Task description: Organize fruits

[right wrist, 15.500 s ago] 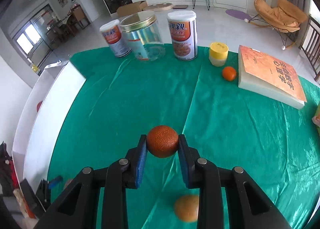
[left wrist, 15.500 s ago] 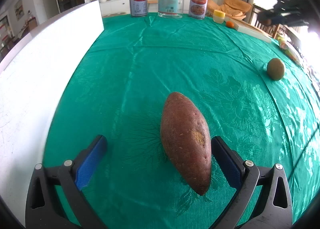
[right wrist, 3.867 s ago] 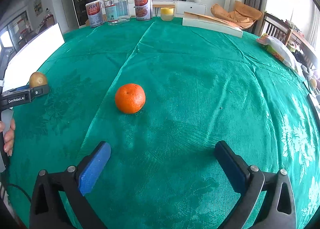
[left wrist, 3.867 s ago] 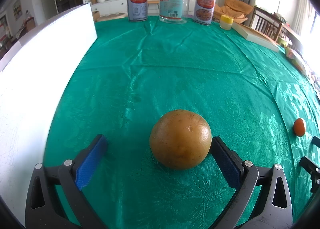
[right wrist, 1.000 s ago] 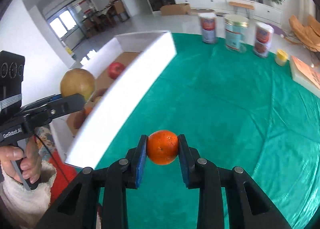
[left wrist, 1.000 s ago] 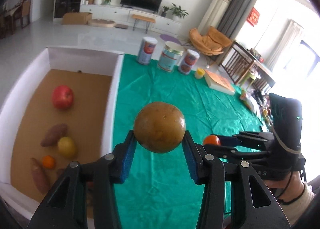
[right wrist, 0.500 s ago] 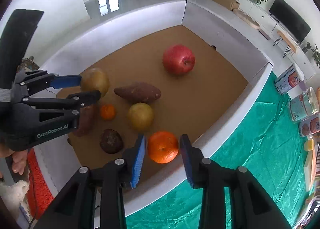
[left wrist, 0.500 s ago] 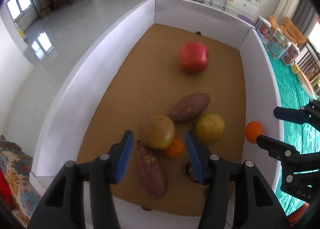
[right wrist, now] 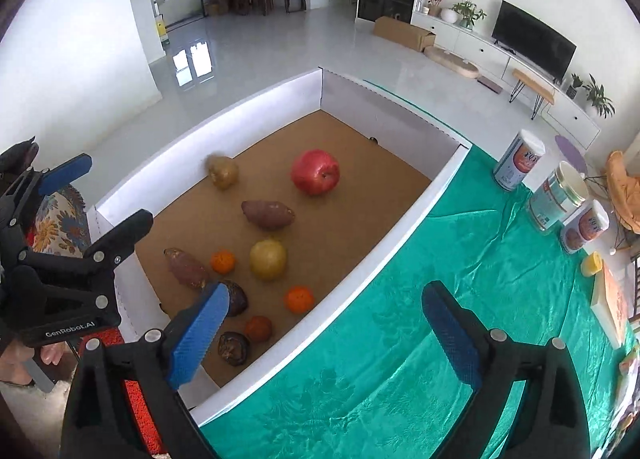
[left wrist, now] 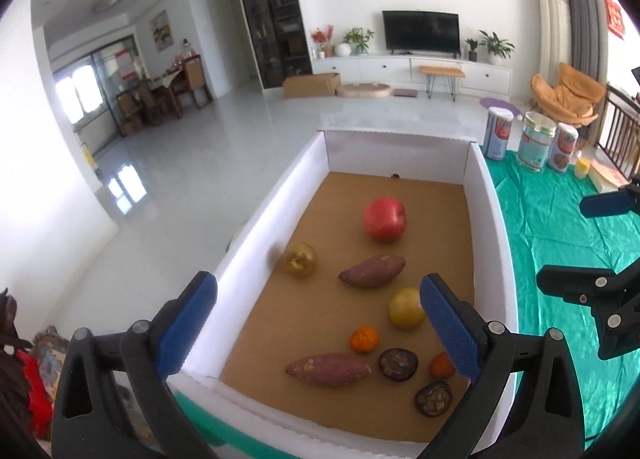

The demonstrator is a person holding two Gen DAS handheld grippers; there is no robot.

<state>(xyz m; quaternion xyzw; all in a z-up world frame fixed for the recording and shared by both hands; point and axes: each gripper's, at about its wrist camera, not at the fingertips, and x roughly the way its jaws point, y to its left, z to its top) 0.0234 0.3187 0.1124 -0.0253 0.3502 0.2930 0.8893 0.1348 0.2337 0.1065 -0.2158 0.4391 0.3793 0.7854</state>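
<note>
Both claws, left gripper (left wrist: 318, 317) & right gripper (right wrist: 324, 325), have just been opening; jaws now spread wide, nothing between them. Brown round fruit (left wrist: 299, 259) is seen at 10 o'clock inside the white box (left wrist: 490, 219), blurred, beside the wall; orange (right wrist: 299, 299) lies at 5 o'clock nr the rim. Claws should be lifted clear w/o clipping the walls before more fruit is sought on the green cloth (right wrist: 460, 259).

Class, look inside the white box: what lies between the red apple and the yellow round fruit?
A sweet potato lies between the red apple and the yellow round fruit, clearest in the right wrist view.
</note>
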